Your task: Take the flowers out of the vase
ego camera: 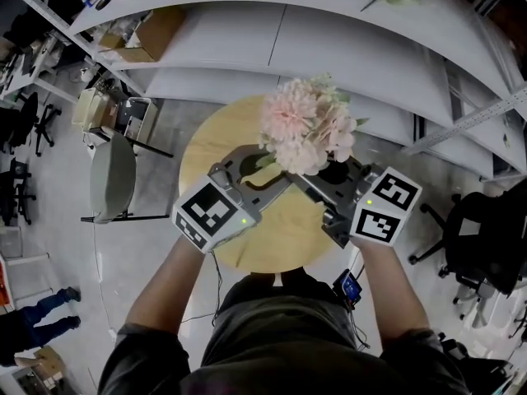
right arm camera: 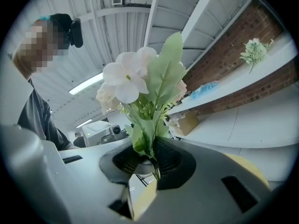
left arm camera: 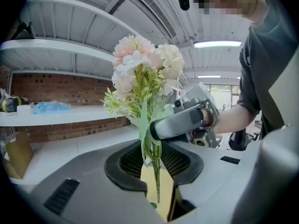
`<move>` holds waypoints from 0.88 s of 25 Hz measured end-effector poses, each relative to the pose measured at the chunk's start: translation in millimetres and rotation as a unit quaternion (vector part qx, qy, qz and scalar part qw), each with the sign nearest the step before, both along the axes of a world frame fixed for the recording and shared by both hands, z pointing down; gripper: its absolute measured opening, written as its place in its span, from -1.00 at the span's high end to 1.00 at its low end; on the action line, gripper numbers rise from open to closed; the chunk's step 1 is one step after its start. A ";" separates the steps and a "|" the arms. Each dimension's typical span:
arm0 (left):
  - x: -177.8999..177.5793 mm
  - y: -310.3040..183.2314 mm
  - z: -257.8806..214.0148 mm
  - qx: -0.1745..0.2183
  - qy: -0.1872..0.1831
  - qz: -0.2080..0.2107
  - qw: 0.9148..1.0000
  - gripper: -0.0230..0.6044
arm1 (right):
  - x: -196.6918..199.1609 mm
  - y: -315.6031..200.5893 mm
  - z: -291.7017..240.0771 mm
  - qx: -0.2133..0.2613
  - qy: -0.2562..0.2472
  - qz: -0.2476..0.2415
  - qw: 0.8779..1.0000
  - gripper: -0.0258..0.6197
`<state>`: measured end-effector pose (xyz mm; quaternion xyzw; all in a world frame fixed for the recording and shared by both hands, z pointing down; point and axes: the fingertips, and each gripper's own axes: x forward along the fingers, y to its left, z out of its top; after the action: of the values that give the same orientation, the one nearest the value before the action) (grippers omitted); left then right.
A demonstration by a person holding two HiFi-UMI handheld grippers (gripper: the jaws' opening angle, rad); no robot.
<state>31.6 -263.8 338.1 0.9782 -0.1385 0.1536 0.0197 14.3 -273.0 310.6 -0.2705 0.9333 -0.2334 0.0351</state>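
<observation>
Jaws on my left gripper sat tight on the green stems of the flowers, pinching them just under the leaves. The cut ends hung free below, over the round wooden counter. I saw the pink and cream blooms standing upright between my two grippers, above the far part of the counter. To the right, my right gripper had its jaws pinched on the same bunch of stems, low down. One of its jaws crossed beside the stems in the left gripper view.
</observation>
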 end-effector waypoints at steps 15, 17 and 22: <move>-3.3 0.7 -58.8 0.012 0.019 0.003 1.000 0.64 | -3.1 1.9 -60.8 0.044 0.009 0.005 0.999 0.69; -3.8 0.3 -57.2 0.010 0.016 -0.001 1.000 0.65 | -3.4 1.2 -59.0 0.039 0.008 0.006 0.999 0.70; -3.9 0.4 -53.3 0.006 0.011 -0.005 1.000 0.65 | -3.3 1.1 -55.1 0.032 0.007 0.006 0.999 0.71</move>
<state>27.7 -263.4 284.9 0.9792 -0.1440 0.1418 0.0161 11.0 -271.9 255.6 -0.2763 0.9390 -0.2012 0.0386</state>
